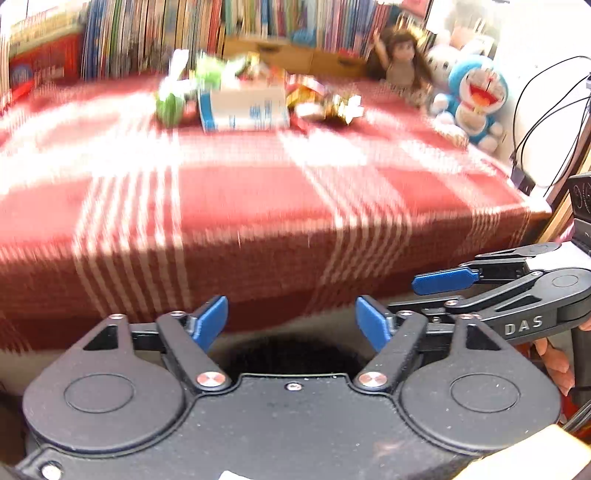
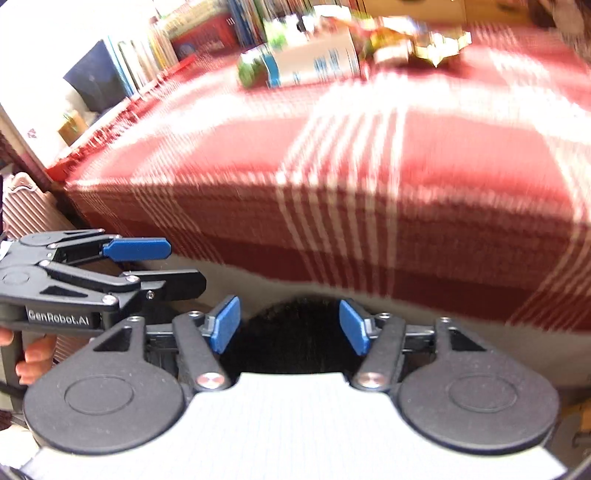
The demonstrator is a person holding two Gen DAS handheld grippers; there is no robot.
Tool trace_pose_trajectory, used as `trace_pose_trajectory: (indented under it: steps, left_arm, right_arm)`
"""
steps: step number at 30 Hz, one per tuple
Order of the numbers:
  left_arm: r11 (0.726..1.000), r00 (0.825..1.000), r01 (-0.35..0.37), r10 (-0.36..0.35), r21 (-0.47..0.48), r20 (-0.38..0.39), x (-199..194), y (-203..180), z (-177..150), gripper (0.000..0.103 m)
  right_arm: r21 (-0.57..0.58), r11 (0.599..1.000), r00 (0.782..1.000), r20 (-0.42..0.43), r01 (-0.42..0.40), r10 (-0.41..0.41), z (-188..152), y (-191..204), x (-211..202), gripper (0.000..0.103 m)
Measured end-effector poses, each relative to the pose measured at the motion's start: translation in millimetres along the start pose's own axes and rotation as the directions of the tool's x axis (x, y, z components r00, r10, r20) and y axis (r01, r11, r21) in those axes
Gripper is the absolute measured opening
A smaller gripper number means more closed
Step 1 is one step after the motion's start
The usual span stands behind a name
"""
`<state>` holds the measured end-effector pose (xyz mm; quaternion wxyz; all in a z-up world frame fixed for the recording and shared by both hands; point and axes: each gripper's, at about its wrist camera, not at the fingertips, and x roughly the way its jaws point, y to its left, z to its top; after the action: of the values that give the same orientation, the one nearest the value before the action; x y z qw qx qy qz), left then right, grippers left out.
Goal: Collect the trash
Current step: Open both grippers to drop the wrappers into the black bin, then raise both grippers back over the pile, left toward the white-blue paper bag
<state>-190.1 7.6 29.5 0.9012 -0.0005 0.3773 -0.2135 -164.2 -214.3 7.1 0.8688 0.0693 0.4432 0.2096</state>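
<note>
A pile of trash lies at the far side of the red plaid tablecloth [image 1: 240,192]: a white and blue carton [image 1: 243,107] on its side, green wrappers [image 1: 171,99] to its left, and gold and red wrappers [image 1: 332,105] to its right. The same carton [image 2: 317,62] shows in the right wrist view. My left gripper [image 1: 291,325] is open and empty in front of the table's near edge, above a dark round opening [image 1: 291,354] that looks like a bin. Beside it, my right gripper [image 2: 290,326] is open and empty over the same dark opening [image 2: 291,339].
Books [image 1: 147,33] line the back of the table. A doll [image 1: 400,62] and a blue plush toy [image 1: 476,99] sit at the back right, with black cables [image 1: 535,122] hanging beyond them. A pink ribbed case [image 2: 26,206] stands left of the table.
</note>
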Motion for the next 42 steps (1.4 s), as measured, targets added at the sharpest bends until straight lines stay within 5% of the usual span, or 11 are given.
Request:
trace_pose_trajectory:
  steps: [8,13,19,25,30,32,35,37,42]
  left_arm:
    - [0.997,0.977,-0.073,0.069,0.013,0.203,3,13,74,0.089]
    - [0.983,0.99,-0.012,0.036,-0.182,0.134,58,50,113,0.09]
    - [0.949,0.989,-0.019,0.063,-0.316,0.13,108,72,135,0.089]
    - [0.966,0.969,-0.151,0.187,-0.211,0.161,140,67,161,0.09]
    - [0.957,0.98,-0.104,0.145,-0.27,0.139,169,75,171,0.089]
    - [0.953,0.984,-0.059,0.106,-0.298,0.144,174,79,170,0.086]
    - [0.951,0.986,-0.03,0.08,-0.308,0.15,178,80,169,0.063]
    - [0.958,0.986,-0.055,0.096,-0.281,0.134,178,75,168,0.03]
    - [0.969,0.985,-0.065,0.102,-0.24,0.142,164,69,157,0.012]
  right_arm:
    - [-0.039,0.989,0.965,0.226,0.145,-0.133,57,-14,-37,0.08]
    - [0.021,0.97,0.923,0.302,0.244,-0.238,90,-39,-31,0.08]
    - [0.083,0.954,0.911,0.282,0.289,-0.301,122,-76,1,0.08]
    - [0.032,0.935,0.903,0.252,0.353,-0.35,140,-86,32,0.08]
    - [-0.032,0.925,0.903,0.231,0.38,-0.363,153,-85,53,0.08]
    - [-0.048,0.922,0.904,0.224,0.383,-0.364,159,-85,61,0.08]
    - [-0.062,0.92,0.906,0.209,0.387,-0.368,168,-87,74,0.08]
    - [-0.068,0.917,0.906,0.201,0.393,-0.373,173,-89,81,0.08]
    - [-0.042,0.92,0.907,0.19,0.389,-0.375,178,-96,90,0.08]
